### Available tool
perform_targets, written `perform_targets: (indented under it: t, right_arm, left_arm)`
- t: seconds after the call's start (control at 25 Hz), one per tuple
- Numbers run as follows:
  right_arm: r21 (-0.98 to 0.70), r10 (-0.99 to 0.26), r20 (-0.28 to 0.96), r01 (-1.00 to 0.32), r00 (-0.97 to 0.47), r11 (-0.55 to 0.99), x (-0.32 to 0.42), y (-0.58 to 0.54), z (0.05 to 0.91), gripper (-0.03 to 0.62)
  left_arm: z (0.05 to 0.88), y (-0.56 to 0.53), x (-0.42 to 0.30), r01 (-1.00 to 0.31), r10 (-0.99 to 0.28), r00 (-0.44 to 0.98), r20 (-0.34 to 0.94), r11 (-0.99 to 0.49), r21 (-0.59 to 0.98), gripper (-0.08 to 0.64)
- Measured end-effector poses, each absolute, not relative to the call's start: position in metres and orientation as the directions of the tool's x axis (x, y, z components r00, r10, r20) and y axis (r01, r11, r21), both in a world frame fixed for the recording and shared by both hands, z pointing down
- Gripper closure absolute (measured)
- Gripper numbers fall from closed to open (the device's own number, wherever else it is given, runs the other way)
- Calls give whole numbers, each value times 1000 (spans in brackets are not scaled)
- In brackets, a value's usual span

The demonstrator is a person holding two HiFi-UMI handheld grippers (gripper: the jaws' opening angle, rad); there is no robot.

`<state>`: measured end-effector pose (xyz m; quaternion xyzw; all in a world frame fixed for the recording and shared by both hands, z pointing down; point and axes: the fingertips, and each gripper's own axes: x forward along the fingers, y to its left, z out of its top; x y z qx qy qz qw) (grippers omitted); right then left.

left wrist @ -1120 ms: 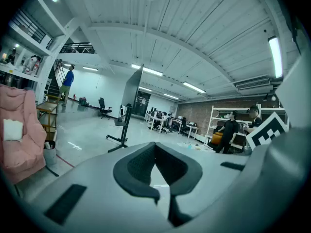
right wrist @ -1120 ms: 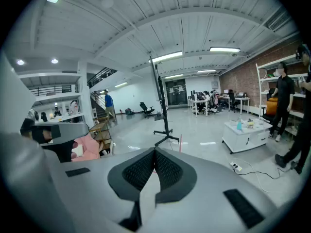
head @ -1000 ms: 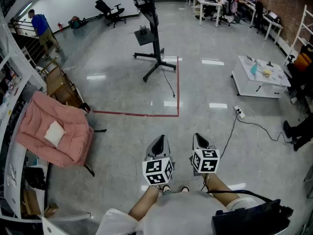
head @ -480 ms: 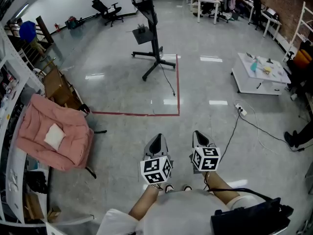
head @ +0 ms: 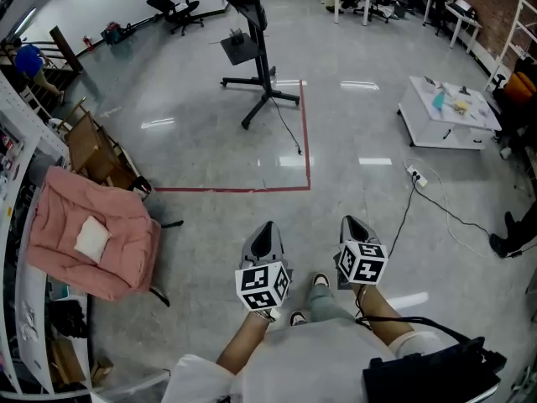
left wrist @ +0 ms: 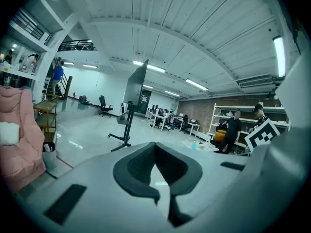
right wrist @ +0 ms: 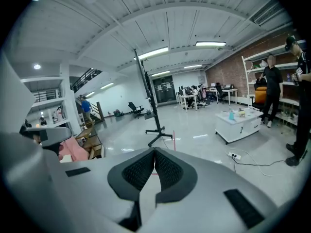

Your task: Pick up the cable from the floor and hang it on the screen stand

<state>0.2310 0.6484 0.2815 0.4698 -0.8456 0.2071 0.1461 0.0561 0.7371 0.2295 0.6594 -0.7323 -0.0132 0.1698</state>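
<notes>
- Moved nearer the screen stand (head: 256,49) since a second ago, its mast now up by the head view's top edge; a shoe (head: 320,281) newly showing between the two tongs.
- Left tongs (head: 268,227) clenched on nothing, pads meeting at the tips.
- Right tongs (head: 352,222) clenched and empty too, held just beside the left, both well apart from the stand.
- Cable (head: 290,131) lying on the floor (head: 201,154): thin, black, trailing from the stand's base to a loose end beside the red tape line (head: 235,189).
- Cable's full run clear from the head view; not made out in the left gripper view.
- From the gripper views only: ribbed ceiling with strip lights (right wrist: 153,52), and a person (right wrist: 271,81) standing by white shelving.
- Low white counter (head: 445,139) carrying a teal bottle (head: 437,99) and small yellow things.
- Power strip (head: 414,175) on the floor near the counter, with a second black lead running off it.
- Black-and-white square markers on each cube (head: 263,286).
</notes>
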Motion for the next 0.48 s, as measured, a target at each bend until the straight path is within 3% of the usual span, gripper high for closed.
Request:
perform_targets:
  t: [0.48]
  right_arm:
    - [-204,-700,448,-826,-556,526,186,535,284,574]
  left_arm:
    - [238,630,20,-950,-964,-110,243,174,259,557]
